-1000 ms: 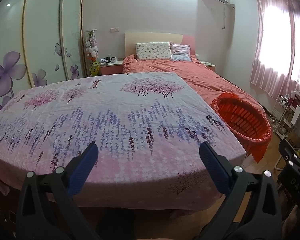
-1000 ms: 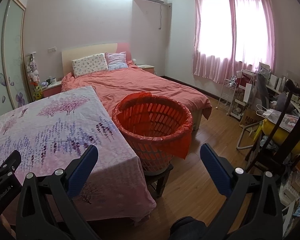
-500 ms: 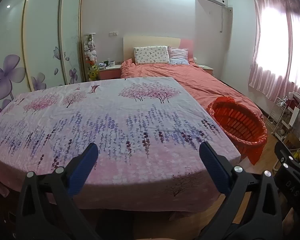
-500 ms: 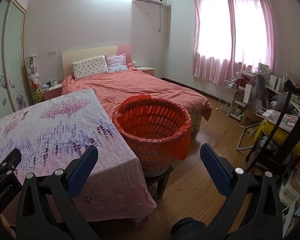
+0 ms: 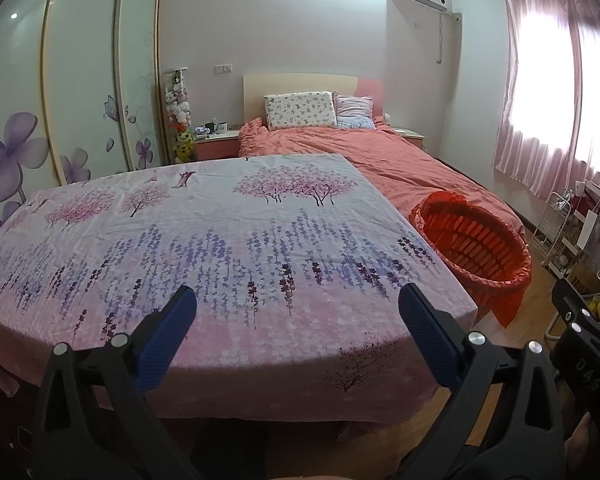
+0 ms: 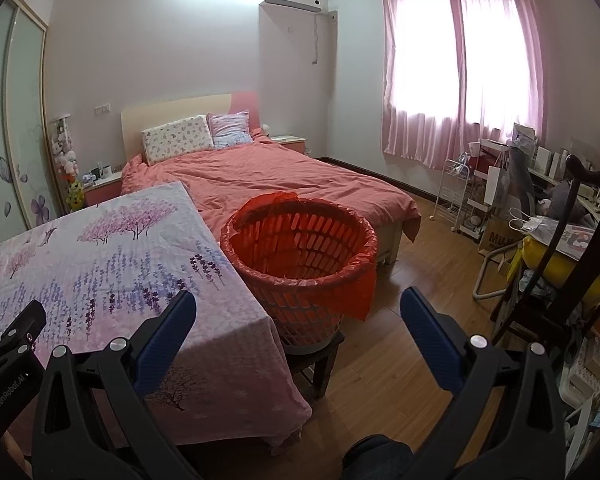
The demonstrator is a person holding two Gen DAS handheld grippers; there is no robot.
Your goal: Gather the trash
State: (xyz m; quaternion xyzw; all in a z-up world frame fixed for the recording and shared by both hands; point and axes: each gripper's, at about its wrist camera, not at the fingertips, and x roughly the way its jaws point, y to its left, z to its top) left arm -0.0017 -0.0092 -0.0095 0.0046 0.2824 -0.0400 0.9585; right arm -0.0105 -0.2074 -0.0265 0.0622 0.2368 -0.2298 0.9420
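A red slatted basket (image 6: 300, 256) lined with a red plastic bag stands on a dark stool (image 6: 320, 360) at the right end of a table. It shows in the left wrist view as the basket (image 5: 476, 240) beyond the table's right corner. The table wears a floral cloth (image 5: 220, 240) printed with pink trees and purple flowers, seen too as the cloth (image 6: 100, 256). I see no trash on the cloth. My left gripper (image 5: 298, 304) is open above the table's near edge, holding nothing. My right gripper (image 6: 298, 306) is open in front of the basket, also holding nothing.
A bed with a salmon duvet (image 6: 268, 176) lies behind the table and basket. A wardrobe with flower-printed doors (image 5: 80, 92) fills the left wall. A dark chair (image 6: 568, 280), a white wire rack (image 6: 456, 192) and a cluttered desk crowd the right side. Wooden floor (image 6: 412, 280) lies between.
Both views have tilted upward a little, so the table and basket sit lower in frame. Both grippers stay open and empty.
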